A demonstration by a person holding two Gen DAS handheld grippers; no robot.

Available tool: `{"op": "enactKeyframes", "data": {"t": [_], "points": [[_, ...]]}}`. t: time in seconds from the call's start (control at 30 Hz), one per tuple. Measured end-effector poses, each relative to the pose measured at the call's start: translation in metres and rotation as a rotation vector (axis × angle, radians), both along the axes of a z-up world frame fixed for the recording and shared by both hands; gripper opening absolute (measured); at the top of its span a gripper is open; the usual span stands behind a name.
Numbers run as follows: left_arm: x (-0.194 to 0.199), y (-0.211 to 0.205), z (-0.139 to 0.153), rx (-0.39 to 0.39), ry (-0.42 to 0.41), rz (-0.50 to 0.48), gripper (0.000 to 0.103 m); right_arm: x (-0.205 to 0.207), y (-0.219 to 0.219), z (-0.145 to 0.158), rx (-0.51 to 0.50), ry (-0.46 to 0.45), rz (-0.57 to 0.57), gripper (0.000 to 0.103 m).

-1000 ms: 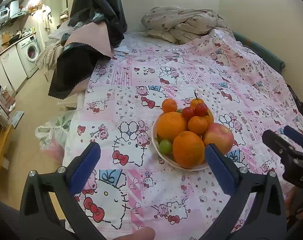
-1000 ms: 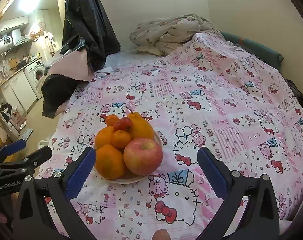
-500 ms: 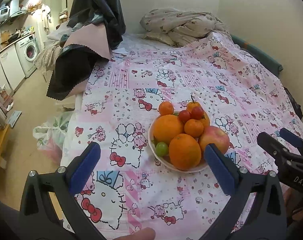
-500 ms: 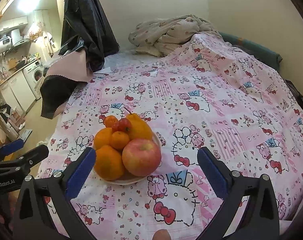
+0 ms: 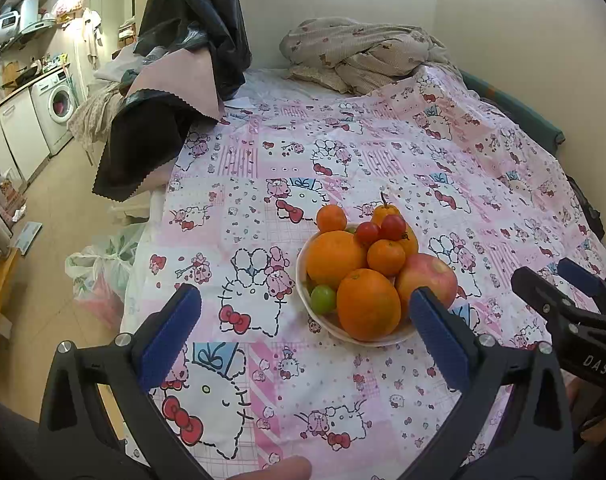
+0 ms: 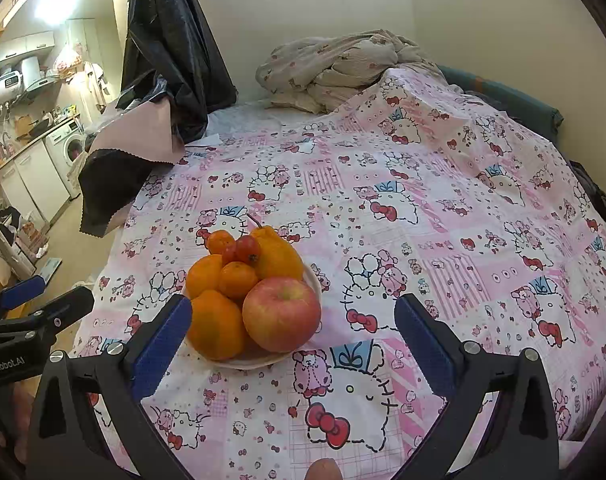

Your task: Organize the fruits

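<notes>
A white bowl (image 5: 365, 337) piled with fruit sits on the pink cartoon-print bedspread (image 5: 343, 160): oranges (image 5: 367, 304), a red apple (image 5: 427, 280), small tangerines, cherry tomatoes (image 5: 393, 227), a green grape (image 5: 323, 299) and a yellow-orange pear at the back. The bowl (image 6: 259, 360), with its apple (image 6: 281, 314), also shows in the right wrist view. My left gripper (image 5: 303, 320) is open and empty, just in front of and left of the bowl. My right gripper (image 6: 293, 328) is open and empty, near the bowl's right side.
A crumpled blanket (image 5: 363, 52) lies at the head of the bed. Black and pink cloth (image 5: 163, 92) hangs over the far left corner. The bed's left edge drops to the floor with plastic bags (image 5: 99, 268). A wall runs along the right.
Both grippers have drawn back slightly and the bowl looks a little farther and lower in view. Both stay open and empty. The fruit has not moved.
</notes>
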State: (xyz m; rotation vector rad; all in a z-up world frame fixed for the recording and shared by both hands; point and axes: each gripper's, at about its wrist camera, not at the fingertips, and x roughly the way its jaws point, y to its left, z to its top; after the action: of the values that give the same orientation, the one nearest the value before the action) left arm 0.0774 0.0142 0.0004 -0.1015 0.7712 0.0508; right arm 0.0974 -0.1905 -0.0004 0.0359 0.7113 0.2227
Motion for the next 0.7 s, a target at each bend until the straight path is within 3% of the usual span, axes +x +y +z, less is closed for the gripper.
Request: {"op": "enactKeyframes", "data": {"t": [0.7], "points": [[-0.0011, -0.0037, 0.0021, 0.0, -0.005, 0.0, 0.103, 0.0024, -0.0019, -0.0019, 0.01, 0.009, -0.001, 0.103]]}}
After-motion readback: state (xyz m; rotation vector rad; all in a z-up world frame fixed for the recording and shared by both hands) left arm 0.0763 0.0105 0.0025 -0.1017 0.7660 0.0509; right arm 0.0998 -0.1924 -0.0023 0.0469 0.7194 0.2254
